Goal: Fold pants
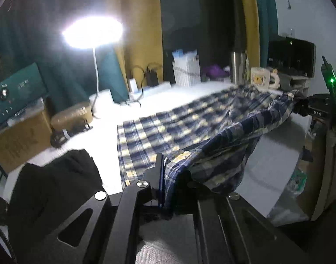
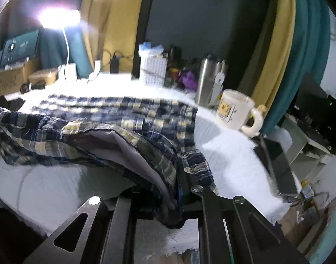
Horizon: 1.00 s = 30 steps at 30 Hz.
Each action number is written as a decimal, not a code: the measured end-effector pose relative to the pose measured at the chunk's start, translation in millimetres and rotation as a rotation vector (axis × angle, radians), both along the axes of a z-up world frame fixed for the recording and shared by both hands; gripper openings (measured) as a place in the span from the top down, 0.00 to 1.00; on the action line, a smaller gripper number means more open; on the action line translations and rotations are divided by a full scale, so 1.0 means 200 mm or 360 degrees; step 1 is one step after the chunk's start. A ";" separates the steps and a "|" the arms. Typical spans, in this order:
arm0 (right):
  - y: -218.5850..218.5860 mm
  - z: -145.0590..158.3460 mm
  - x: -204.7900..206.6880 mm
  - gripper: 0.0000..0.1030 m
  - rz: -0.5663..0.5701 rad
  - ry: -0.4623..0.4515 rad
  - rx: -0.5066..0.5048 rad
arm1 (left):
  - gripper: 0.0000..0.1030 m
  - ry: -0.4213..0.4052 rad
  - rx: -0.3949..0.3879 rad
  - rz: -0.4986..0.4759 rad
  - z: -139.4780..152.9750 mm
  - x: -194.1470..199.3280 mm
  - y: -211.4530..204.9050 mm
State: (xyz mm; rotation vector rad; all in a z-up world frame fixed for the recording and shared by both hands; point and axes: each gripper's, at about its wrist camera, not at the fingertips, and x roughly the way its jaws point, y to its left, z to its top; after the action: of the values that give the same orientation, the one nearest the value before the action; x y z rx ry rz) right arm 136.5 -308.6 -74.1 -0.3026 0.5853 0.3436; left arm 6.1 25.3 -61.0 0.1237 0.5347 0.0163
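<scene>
Your left gripper (image 1: pixel 169 176) clamped on near edge of plaid pants (image 1: pixel 168 129); fabric bunched between its fingers, lifted off white table (image 1: pixel 106 129). Your right gripper (image 2: pixel 178 189) likewise closed on pants' edge, grey lining showing in fold. Cloth stretched between both grippers, sagging at middle; far part lies flat on table. Black garment (image 1: pixel 58 176) near left, just beside left gripper. White mug (image 2: pixel 238 112) far right, near pants' corner, steel tumbler (image 2: pixel 207 81) behind it. Lit desk lamp (image 1: pixel 93 33) far left.
</scene>
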 end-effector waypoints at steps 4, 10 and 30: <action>-0.03 0.11 -0.06 0.88 -0.0029 -0.0079 0.0049 | 0.96 -0.0102 0.0000 -0.0010 0.11 -0.05 -0.01; -0.09 0.24 -0.14 0.91 -0.0066 -0.0176 0.0092 | 0.96 -0.0239 0.0013 -0.0029 0.26 -0.12 -0.05; -0.27 0.40 -0.39 0.93 -0.0168 -0.0304 0.0261 | 0.96 -0.0391 0.0199 -0.0113 0.55 -0.39 -0.24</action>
State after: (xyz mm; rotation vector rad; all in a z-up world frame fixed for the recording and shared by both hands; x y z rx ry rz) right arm 58.1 -362.5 6.3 -0.1440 0.3807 0.2558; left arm -72.3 -22.7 49.3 0.2596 0.2833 -0.0045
